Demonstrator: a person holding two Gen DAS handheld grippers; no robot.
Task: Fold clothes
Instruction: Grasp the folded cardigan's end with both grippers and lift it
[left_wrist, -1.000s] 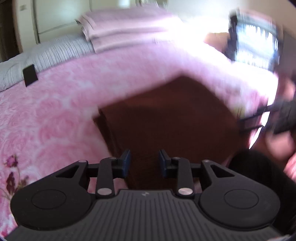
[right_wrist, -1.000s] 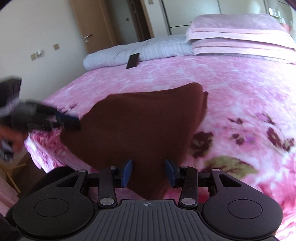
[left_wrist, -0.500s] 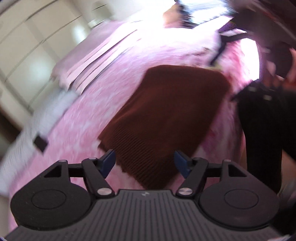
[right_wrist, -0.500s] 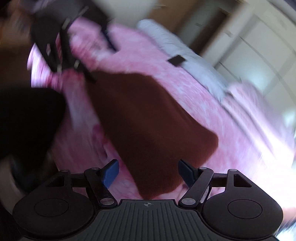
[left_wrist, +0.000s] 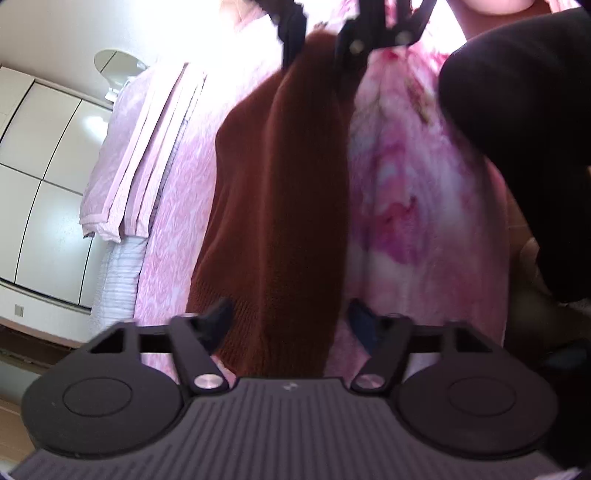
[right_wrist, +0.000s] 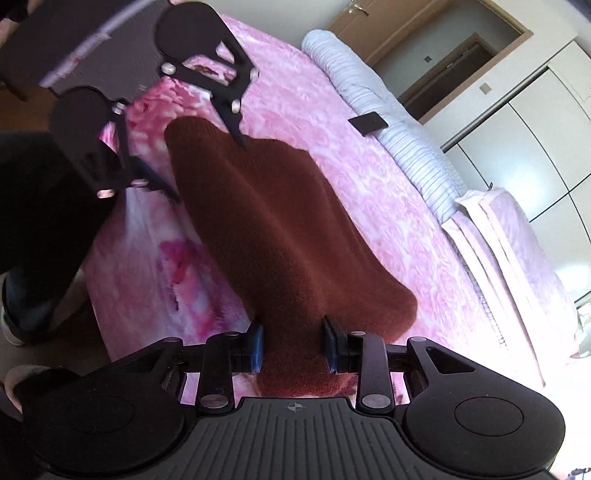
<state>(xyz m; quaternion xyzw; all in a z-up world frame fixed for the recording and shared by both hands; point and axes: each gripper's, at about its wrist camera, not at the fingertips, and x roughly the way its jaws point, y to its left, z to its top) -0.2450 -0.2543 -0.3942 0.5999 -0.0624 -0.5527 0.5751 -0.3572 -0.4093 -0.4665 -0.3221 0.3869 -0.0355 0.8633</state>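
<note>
A brown knit garment (left_wrist: 280, 184) lies bunched in a long ridge on the pink bed, and the right wrist view shows it (right_wrist: 266, 221) lengthwise. My left gripper (left_wrist: 290, 317) straddles the ribbed hem end. Its jaws are closing, one pad on the cloth and the other still a little clear of it. From the right wrist view the left gripper (right_wrist: 207, 170) sits at the garment's far end. My right gripper (right_wrist: 293, 347) is closing on the opposite end, and both blue pads press the cloth. It shows as the right gripper (left_wrist: 317, 44) at the top of the left view.
The pink floral bed cover (right_wrist: 369, 177) spreads under everything. A stack of folded pink bedding (right_wrist: 517, 258) and a striped pillow (right_wrist: 388, 122) with a flat black object (right_wrist: 368, 123) lie at the head. A person's dark trouser leg (left_wrist: 517, 129) stands at the bed's edge.
Both grippers have rolled sideways and dropped onto the garment's two ends. Their jaws spread wide and then narrowed around the cloth. The flat garment is now bunched into a ridge.
</note>
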